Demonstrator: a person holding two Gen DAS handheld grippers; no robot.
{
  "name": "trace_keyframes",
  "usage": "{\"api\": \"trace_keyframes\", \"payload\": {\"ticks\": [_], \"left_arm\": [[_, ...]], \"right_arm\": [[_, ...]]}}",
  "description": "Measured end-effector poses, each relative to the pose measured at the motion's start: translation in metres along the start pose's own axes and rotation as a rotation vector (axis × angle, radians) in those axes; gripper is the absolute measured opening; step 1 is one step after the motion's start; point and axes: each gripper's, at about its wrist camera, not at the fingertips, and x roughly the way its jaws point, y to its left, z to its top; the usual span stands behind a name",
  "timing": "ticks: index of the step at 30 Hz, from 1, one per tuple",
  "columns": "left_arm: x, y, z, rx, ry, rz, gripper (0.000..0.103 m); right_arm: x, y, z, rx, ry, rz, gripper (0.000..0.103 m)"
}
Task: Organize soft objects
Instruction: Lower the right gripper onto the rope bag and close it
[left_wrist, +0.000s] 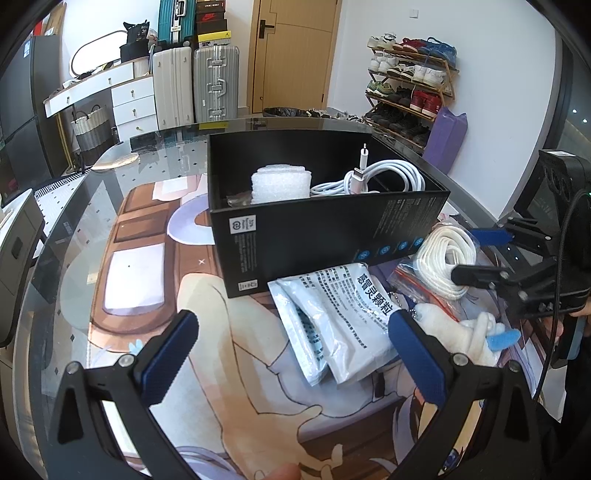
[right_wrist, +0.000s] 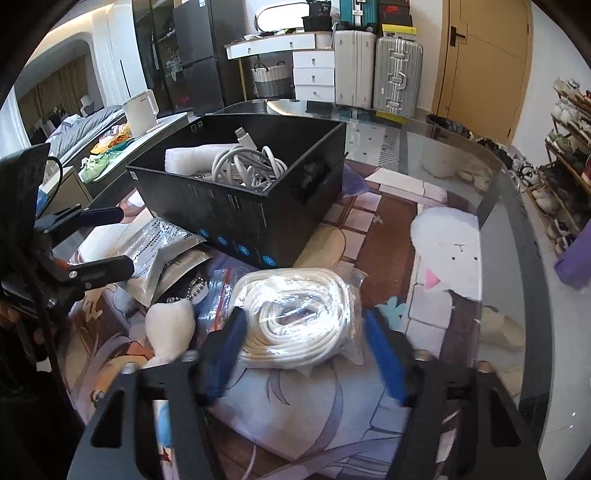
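Two soft things already lie in the black box (left_wrist: 325, 221) on the bench (left_wrist: 122, 206): a white foam roll (left_wrist: 279, 183) and a coiled white charging cable (left_wrist: 384, 179). The step in hand looks like the pick-up of the bagged white rope coil (right_wrist: 301, 319), which lies on the bench just in front of the box. The right tongs (right_wrist: 304, 352) stand apart around it, one blue pad on each side, and neither pad plainly presses the bag, so I judge it not yet gripped. The next move calls for closing on the coil, lifting it clear of the box wall and lowering it inside beside the cable; the slippery plastic bag may slide in the grip. The left tongs (left_wrist: 295, 354) are spread wide and empty, hovering over the silver sachets (left_wrist: 332, 325), with a cream plush toy (left_wrist: 458, 328) just beside them (likely next in line). The top sachet carries bold Chinese print, 感冒灵颗粒; the smaller text is too fine to read. The box shows round blue icons and white print I cannot make out
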Motion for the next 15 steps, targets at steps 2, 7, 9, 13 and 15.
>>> {"api": "trace_keyframes", "payload": {"ticks": [2, 7, 9, 13, 15], "left_arm": [[0.000, 0.000, 0.000, 0.000, 0.000, 0.000, 0.103], [0.000, -0.001, -0.001, 0.000, 0.000, 0.000, 0.103], [0.000, -0.001, 0.000, 0.001, 0.001, 0.000, 0.103], [0.000, 0.000, 0.000, -0.001, 0.001, -0.002, 0.103], [0.000, -0.001, -0.001, -0.001, 0.002, -0.002, 0.103]], "right_arm": [[-0.002, 0.004, 0.000, -0.015, -0.008, 0.008, 0.093], [0.005, 0.019, -0.002, -0.068, 0.018, 0.021, 0.096], [0.010, 0.021, -0.002, -0.065, 0.024, 0.032, 0.096], [0.015, 0.021, -0.001, -0.056, 0.037, 0.039, 0.097], [0.018, 0.019, -0.001, -0.046, 0.041, 0.021, 0.097]]}}
